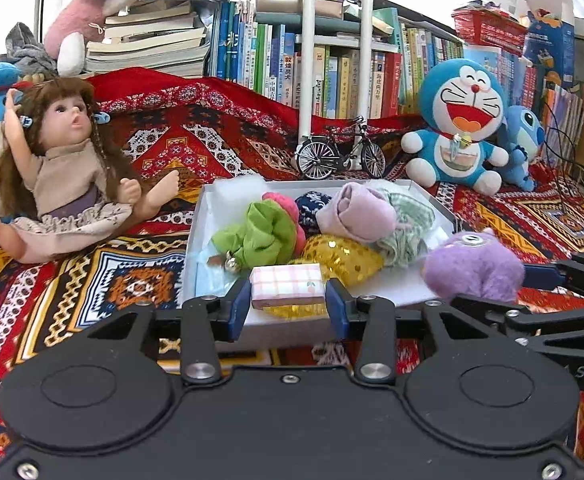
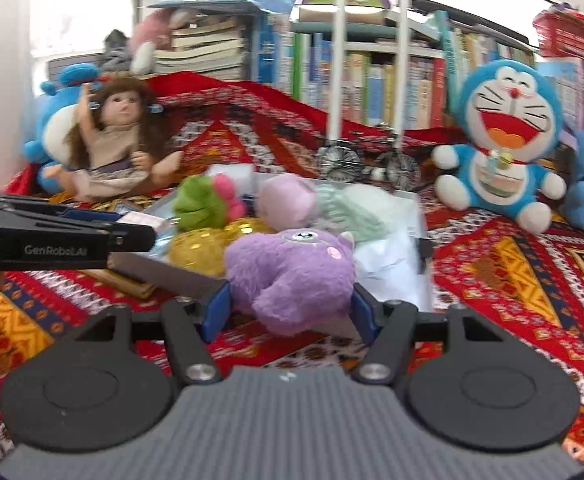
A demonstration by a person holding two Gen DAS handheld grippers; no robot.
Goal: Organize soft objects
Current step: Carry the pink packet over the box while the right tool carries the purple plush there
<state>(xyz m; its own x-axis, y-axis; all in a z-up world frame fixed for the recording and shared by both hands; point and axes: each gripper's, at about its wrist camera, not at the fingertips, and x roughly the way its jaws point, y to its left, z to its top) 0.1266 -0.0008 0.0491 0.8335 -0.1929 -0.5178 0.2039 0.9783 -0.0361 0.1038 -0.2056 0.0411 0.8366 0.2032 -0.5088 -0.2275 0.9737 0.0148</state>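
Left tongs (image 1: 288,302) clenched on a pink-checked pad (image 1: 286,285) at the near edge of the white tray (image 1: 196,248). Right tongs (image 2: 290,314) clamped on a purple plush toy (image 2: 292,276), at the tray's near right corner. Tray holds scrunchies and rolled cloths.

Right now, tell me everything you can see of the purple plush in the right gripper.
The purple plush is a rounded, fuzzy lilac toy with a round eye on top, a pink cheek patch and a small pale horn. The right gripper clamps it between its blue pads, holding it at the near edge of the white tray.
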